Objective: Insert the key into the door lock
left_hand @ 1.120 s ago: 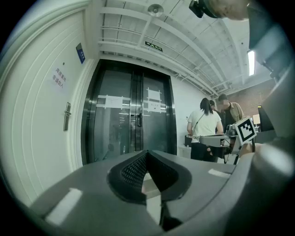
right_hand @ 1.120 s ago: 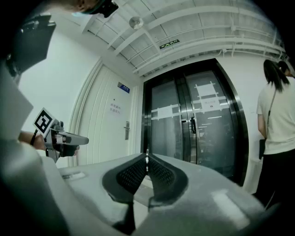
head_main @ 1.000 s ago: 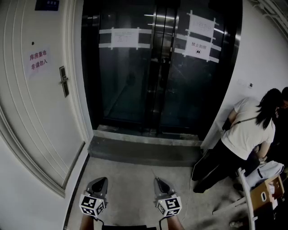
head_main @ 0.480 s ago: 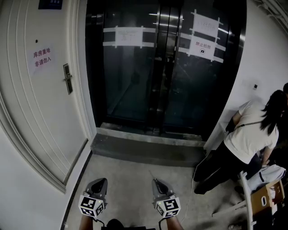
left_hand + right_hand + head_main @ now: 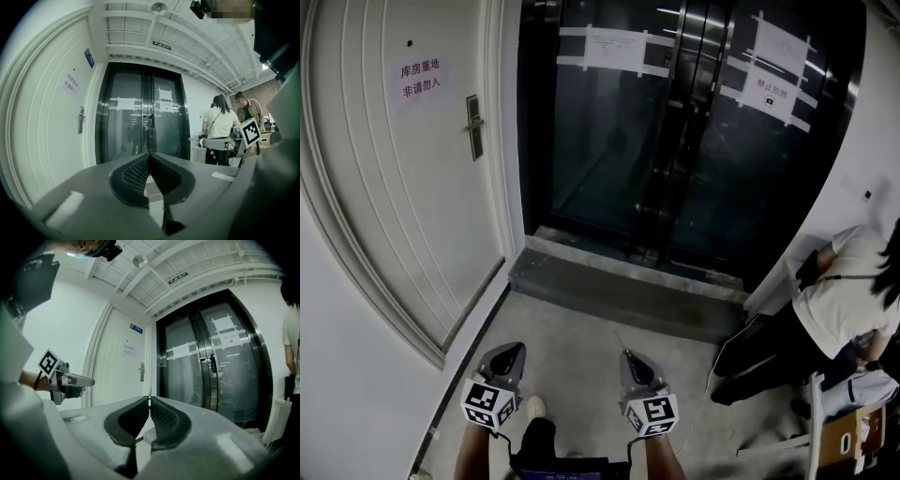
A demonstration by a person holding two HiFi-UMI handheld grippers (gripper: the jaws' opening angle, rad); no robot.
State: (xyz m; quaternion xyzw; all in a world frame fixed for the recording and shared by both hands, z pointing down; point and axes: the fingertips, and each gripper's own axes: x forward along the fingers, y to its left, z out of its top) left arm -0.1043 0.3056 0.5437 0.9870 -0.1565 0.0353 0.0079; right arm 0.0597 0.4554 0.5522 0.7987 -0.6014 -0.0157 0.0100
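Door lock (image 5: pixel 472 127) now sits further right in the head view, well apart from the right gripper (image 5: pixel 625 354), whose fingers are clenched on the key (image 5: pixel 149 392). Left gripper (image 5: pixel 516 348) is clenched empty. Open floor (image 5: pixel 581 342) lies ahead.

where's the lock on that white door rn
The lock is on the white door at the head view's upper left, just right of the paper notice and left of the dark glass doors.

Head view looks steeply down; both gripper views face the door (image 5: pixel 403 197).

door (image 5: pixel 412 206) and lock (image 5: pixel 473 127) shifted rightward in view; person (image 5: pixel 844 305) nears edge
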